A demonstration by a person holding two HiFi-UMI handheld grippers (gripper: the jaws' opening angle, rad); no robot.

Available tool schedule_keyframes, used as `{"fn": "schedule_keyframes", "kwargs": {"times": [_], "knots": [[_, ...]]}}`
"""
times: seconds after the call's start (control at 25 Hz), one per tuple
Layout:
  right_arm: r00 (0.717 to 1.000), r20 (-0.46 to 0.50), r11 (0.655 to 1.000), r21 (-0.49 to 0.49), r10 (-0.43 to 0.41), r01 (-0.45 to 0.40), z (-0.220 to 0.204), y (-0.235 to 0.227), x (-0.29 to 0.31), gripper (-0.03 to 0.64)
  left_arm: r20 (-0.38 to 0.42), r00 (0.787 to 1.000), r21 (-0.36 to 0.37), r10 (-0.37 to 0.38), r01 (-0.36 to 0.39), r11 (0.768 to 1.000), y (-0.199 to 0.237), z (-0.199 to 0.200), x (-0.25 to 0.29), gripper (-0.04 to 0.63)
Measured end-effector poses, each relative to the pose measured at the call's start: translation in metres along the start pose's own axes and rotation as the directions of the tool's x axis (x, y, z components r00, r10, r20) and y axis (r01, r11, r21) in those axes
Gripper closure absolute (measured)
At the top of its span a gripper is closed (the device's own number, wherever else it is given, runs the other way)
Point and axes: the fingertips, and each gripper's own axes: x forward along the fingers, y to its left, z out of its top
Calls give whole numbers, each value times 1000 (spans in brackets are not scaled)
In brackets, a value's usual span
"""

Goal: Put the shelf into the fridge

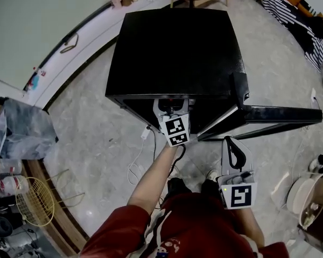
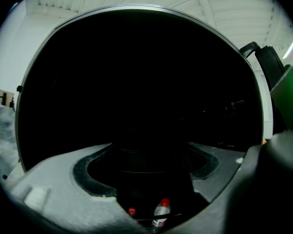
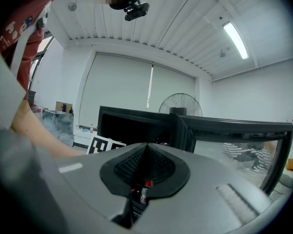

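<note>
Two states: left tongs point(image 1: 172, 105) gape at the fridge point(image 1: 172, 47) mouth, right tongs point(image 1: 233, 148) clenched on nothing.

I saw the fridge point(image 1: 172, 52) was smooth black with a faint sheen, and the floor point(image 1: 91, 144) was polished, marbled grey stone.
</note>
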Motion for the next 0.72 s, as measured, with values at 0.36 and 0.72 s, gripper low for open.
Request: {"fn": "schedule_keyframes", "kwargs": {"times": [0.36, 0.72], "knots": [[998, -18, 998, -5, -62, 62, 7, -2, 0, 617, 25, 1000, 26, -5, 4, 1000, 2, 4, 6, 192], [993, -29, 994, 0, -113, 113, 10, 13, 4, 617, 2, 995, 34, -99, 99, 994, 3, -3, -18, 193]]}}
